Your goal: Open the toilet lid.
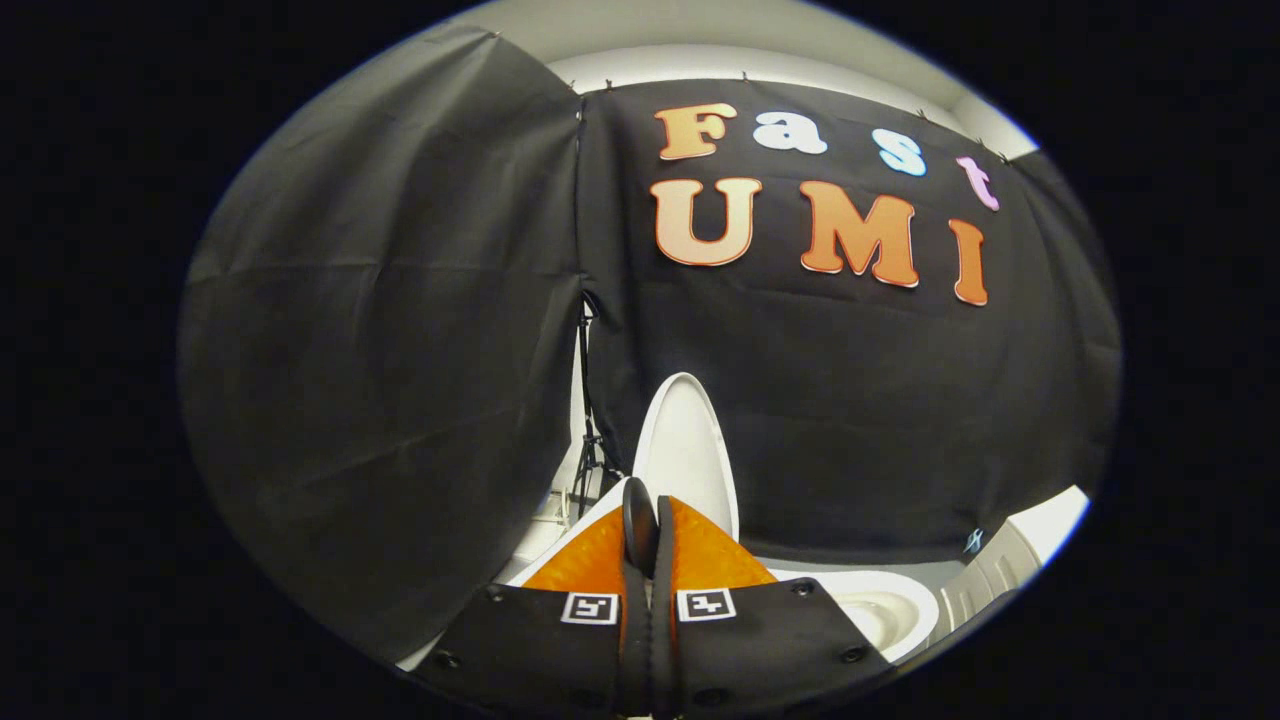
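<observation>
The white toilet lid stands raised, nearly upright, against the black cloth wall. Its lower part is hidden behind my fingers. The open bowl with its white rim lies to the right of the fingers, lower down. My gripper is shut, its two fingers pressed together with nothing visible between them. The fingertips sit just in front of the lid's lower left edge; I cannot tell whether they touch it.
A black tripod stand rises in the gap between the two cloth panels, left of the lid. A white ribbed object stands to the right of the bowl. White toilet parts show left of the fingers.
</observation>
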Tool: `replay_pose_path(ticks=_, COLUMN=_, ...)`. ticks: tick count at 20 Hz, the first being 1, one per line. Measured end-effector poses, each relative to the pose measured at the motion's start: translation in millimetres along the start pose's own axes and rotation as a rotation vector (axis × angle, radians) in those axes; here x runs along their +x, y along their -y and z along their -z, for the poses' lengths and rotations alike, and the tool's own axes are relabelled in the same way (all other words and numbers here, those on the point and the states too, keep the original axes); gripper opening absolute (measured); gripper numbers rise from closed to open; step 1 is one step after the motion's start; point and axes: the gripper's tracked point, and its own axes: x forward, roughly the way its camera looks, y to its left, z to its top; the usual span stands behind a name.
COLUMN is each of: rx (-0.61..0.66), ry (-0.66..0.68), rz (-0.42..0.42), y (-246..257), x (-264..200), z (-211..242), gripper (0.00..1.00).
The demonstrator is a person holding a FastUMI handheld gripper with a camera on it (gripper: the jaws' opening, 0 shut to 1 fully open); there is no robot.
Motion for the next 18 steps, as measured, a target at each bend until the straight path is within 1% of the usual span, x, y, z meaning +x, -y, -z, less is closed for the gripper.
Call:
replay_pose_path(ticks=5, rx=-0.038, ry=0.027, rz=0.029, y=-3, x=1, z=-1, gripper=0.08)
replay_pose_path(ticks=7, rx=-0.063, ry=0.040, rz=0.053, y=7, x=-3, z=-4, gripper=0.08)
replay_pose_path(ticks=8, rx=-0.046, ry=0.045, rz=0.050, y=9, x=-3, z=-4, gripper=0.13)
replay_pose_path(ticks=9, rx=-0.013, ry=0.057, rz=0.016, y=3, x=-5, z=-6, gripper=0.17)
replay_pose_path(ticks=10, rx=0.005, ry=0.082, rz=-0.019, y=-2, x=-6, z=-11, gripper=0.25)
replay_pose_path(ticks=11, rx=-0.003, ry=0.112, rz=-0.040, y=-5, x=-10, z=-24, gripper=0.34)
replay_pose_path(ticks=13, rx=-0.064, ry=0.135, rz=-0.007, y=11, x=-17, z=-38, gripper=0.50)
replay_pose_path(ticks=14, rx=-0.072, ry=0.131, rz=-0.021, y=12, x=-21, z=-43, gripper=0.58)
replay_pose_path(ticks=15, rx=-0.064, ry=0.144, rz=-0.044, y=7, x=-19, z=-49, gripper=0.66)
replay_pose_path(ticks=16, rx=-0.055, ry=0.163, rz=-0.056, y=9, x=-26, z=-61, gripper=0.74)
replay_pose_path(ticks=18, rx=-0.049, ry=0.225, rz=-0.055, y=27, x=-47, z=-87, gripper=0.90)
